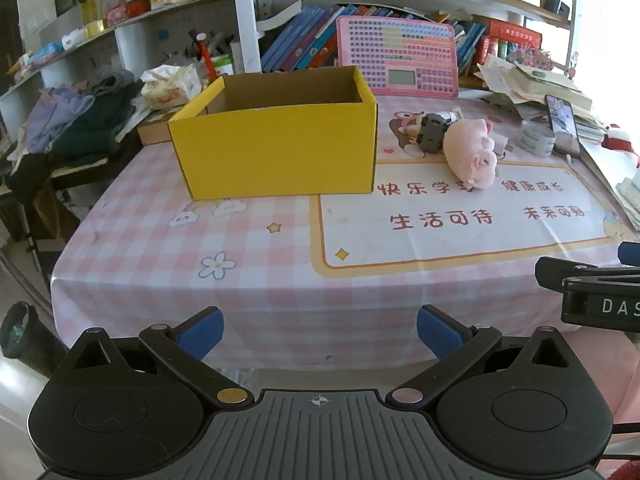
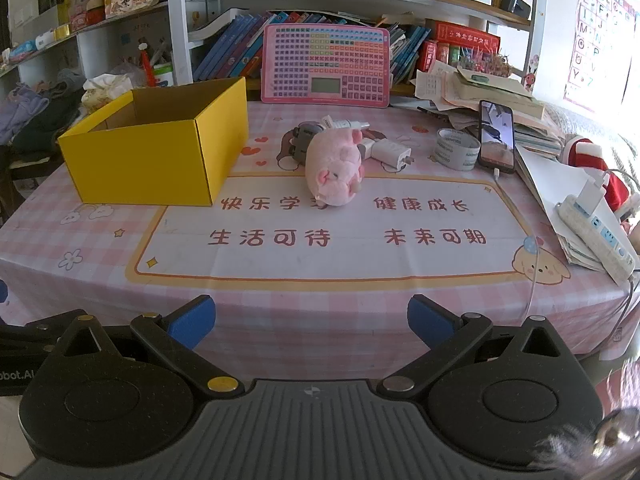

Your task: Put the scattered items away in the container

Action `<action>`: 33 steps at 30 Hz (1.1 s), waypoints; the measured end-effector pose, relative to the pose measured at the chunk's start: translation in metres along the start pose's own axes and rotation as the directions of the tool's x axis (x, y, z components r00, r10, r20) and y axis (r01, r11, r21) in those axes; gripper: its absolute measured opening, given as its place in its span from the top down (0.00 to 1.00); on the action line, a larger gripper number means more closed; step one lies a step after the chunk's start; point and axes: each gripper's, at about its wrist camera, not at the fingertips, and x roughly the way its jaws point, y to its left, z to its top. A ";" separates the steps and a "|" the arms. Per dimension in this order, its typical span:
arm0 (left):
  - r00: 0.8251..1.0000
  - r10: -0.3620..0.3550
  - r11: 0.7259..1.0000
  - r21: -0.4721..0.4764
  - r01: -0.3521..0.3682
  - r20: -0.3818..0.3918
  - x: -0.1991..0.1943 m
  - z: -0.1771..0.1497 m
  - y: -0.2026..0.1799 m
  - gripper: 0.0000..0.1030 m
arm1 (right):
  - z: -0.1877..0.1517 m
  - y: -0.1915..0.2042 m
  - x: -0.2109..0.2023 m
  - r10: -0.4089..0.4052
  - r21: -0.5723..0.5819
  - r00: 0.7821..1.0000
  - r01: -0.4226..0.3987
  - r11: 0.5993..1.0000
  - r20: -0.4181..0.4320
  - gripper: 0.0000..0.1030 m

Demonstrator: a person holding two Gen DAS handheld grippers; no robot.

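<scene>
An open yellow cardboard box (image 1: 276, 152) (image 2: 156, 152) stands on the pink checked tablecloth, and what shows of its inside is bare. To its right lies a pink plush pig (image 1: 474, 154) (image 2: 334, 170). Behind the pig sit a grey toy car (image 1: 432, 130) (image 2: 302, 138), a white tube (image 2: 346, 123) and a white plug charger (image 2: 386, 152). A roll of tape (image 1: 536, 138) (image 2: 456, 152) rests further right. My left gripper (image 1: 319, 336) and right gripper (image 2: 311, 328) both hover open at the table's near edge, nothing between their blue pads.
A phone (image 2: 496, 138) leans against a paper pile at the right, its cable trailing forward. A power strip (image 2: 596, 232) lies at the right edge. A pink keyboard toy (image 2: 326, 64) leans on bookshelves behind. Clothes (image 1: 80, 120) are heaped on the left.
</scene>
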 end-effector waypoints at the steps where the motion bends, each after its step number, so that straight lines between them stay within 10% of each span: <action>1: 1.000 0.001 1.000 -0.001 -0.001 -0.002 0.000 0.000 0.000 0.00 | 0.000 0.000 0.000 0.001 0.001 1.000 -0.001 1.000 0.000 0.00; 33: 0.999 -0.048 0.999 -0.009 0.048 -0.017 0.003 0.002 0.010 0.00 | 0.003 0.012 0.004 0.012 -0.017 1.000 -0.013 1.000 -0.011 0.00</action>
